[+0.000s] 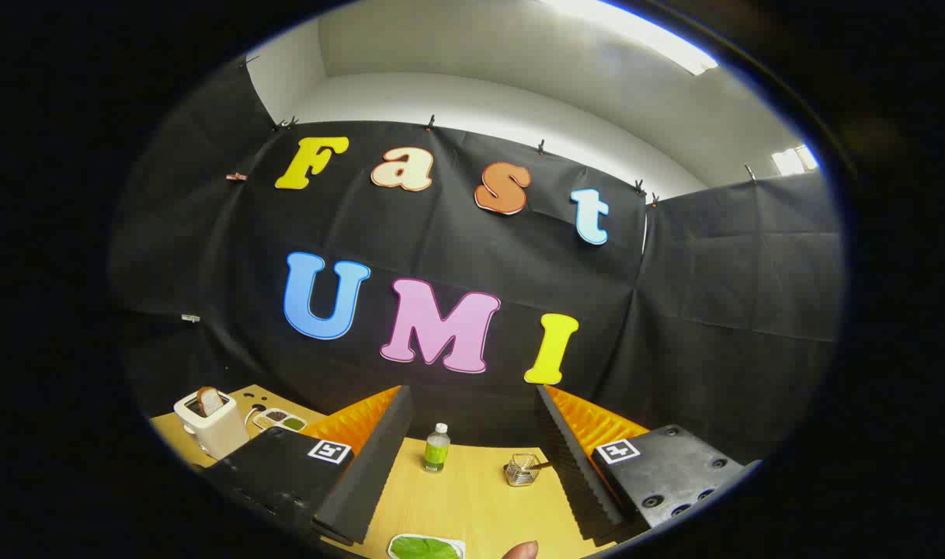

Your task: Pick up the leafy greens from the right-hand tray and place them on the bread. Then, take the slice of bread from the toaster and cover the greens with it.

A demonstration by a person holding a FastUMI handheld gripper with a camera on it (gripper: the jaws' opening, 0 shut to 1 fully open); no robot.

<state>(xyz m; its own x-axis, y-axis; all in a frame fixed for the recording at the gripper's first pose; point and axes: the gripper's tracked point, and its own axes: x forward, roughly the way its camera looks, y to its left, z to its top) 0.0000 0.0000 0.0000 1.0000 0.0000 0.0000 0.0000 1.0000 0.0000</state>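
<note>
My gripper point(472, 466) is open, held above the wooden table point(472, 497) with nothing between its fingers. Below and between the fingers lies a white tray point(456, 546) holding leafy greens point(424, 548). A white toaster point(210, 424) stands beyond the left finger at the table's far left, with a slice of bread point(210, 401) sticking up out of its slot.
A small green bottle point(436, 449) and a wire holder point(522, 470) stand ahead between the fingers. A small tray with dark and green portions point(279, 420) lies behind the toaster. A person's fingertip point(520, 550) shows beside the greens tray. Black cloth walls close in the table.
</note>
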